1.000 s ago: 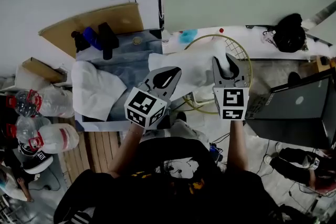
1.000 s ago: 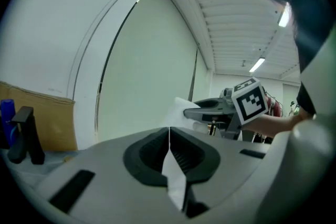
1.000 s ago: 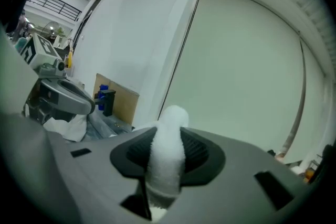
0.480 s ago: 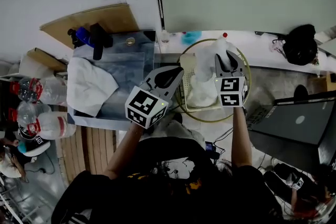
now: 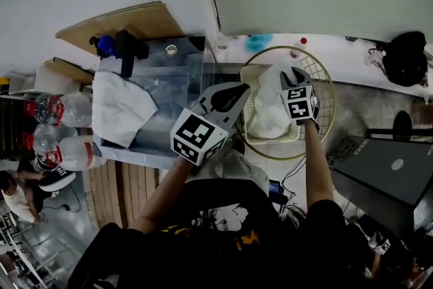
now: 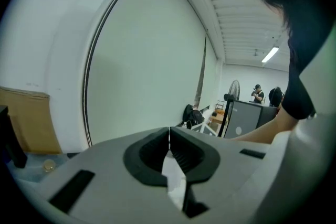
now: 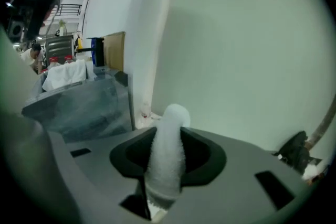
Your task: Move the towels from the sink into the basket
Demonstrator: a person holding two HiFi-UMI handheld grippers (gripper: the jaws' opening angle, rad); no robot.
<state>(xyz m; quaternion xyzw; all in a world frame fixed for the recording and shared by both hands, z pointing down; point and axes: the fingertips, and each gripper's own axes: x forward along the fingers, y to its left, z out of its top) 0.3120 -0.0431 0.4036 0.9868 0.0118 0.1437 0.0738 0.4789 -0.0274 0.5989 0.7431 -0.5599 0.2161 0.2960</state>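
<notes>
My right gripper [image 5: 292, 75] is shut on a white towel [image 5: 269, 112], which hangs down into the round wire basket [image 5: 323, 88] to the right of the sink. In the right gripper view the towel [image 7: 170, 118] sticks up as a roll between the jaws of that gripper [image 7: 167, 140]. A second white towel [image 5: 120, 108] lies draped over the left edge of the steel sink [image 5: 169, 81]. My left gripper [image 5: 243, 86] hovers between sink and basket, shut with nothing in it; its tips [image 6: 169, 136] touch.
A blue bottle [image 5: 105, 45] and black items stand at the sink's back left, with cardboard [image 5: 128, 22] behind. Water bottles [image 5: 57, 112] lie left of the sink. A black bag [image 5: 406, 57] sits on the white counter, and a dark screen [image 5: 385, 176] stands to the right.
My right gripper has sunk with the towel, carrying it from over the sink's right edge down into the basket. The left gripper has drifted a little to the right.
</notes>
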